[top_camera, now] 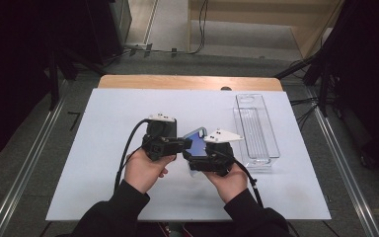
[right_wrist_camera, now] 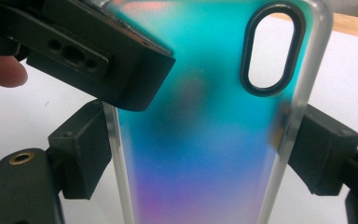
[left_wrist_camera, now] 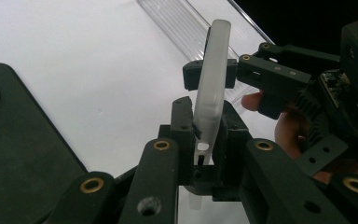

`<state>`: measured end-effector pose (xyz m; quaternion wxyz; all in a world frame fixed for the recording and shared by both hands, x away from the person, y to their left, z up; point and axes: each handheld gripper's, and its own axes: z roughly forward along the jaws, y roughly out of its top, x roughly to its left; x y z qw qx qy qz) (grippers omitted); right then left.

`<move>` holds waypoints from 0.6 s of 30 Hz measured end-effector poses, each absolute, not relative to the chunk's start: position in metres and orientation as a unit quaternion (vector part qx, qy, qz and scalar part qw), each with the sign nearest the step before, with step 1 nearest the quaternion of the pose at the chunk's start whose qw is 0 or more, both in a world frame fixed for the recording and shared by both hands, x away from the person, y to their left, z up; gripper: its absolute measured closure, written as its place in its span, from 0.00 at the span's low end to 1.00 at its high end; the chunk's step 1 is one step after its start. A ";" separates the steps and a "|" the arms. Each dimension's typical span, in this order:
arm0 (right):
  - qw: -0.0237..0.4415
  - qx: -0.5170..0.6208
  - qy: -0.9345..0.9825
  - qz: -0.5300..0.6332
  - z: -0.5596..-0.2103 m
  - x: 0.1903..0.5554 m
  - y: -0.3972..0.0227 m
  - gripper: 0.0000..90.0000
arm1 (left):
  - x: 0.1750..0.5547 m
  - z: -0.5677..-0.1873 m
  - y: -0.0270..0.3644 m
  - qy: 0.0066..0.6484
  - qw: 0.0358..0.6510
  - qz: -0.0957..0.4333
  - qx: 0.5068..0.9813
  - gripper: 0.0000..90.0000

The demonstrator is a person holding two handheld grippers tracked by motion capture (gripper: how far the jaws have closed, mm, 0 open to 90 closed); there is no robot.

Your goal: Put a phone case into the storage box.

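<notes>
The translucent iridescent phone case [right_wrist_camera: 205, 140], judged light, flexible and slick, stands gripped flat-faced in the left claw [left_wrist_camera: 204, 140] and across its frosted edges by the wider-set right claw [right_wrist_camera: 200, 154], the firmest hold.

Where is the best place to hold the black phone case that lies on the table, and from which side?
Grip the black phone case by one long edge, coming in low from the side. It lies flat on the white table, so only its thin rim gives the fingers something to close on; avoid the camera cutout corner.
</notes>
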<state>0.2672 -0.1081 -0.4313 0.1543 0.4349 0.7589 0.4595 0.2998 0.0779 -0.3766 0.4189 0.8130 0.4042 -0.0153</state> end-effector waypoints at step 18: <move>0.128 0.410 0.767 0.477 -0.428 0.276 -0.130 0.17 | 0.297 -0.364 0.096 0.323 0.443 -0.042 0.835 0.37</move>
